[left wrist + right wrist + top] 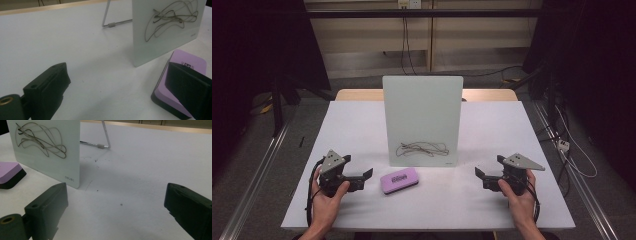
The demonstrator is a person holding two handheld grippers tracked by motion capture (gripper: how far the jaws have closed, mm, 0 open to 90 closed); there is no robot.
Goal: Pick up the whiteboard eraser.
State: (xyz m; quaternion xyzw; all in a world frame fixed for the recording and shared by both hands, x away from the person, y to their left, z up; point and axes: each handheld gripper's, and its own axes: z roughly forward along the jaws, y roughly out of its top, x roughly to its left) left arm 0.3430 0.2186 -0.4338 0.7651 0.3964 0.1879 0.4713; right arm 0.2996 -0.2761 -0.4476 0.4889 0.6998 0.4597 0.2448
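Observation:
A white board (422, 120) stands upright at the middle of the table, with brown scribbled lines (422, 149) near its bottom. A purple eraser (399, 180) with a black base lies flat in front of the board, towards the left. My left gripper (365, 179) rests on the table just left of the eraser, open, with nothing between its jaws. In the left gripper view (117, 71) the eraser (186, 58) sits partly behind the right-hand jaw. My right gripper (481, 178) is held at the right, open and empty (116, 192), pointing at the board (47, 147) and the eraser (10, 173).
The white table top (492, 130) has free room on both sides of the board. A metal wire stand (105, 135) props the board from behind. Cables (572, 155) and metal rails lie on the floor beside the table.

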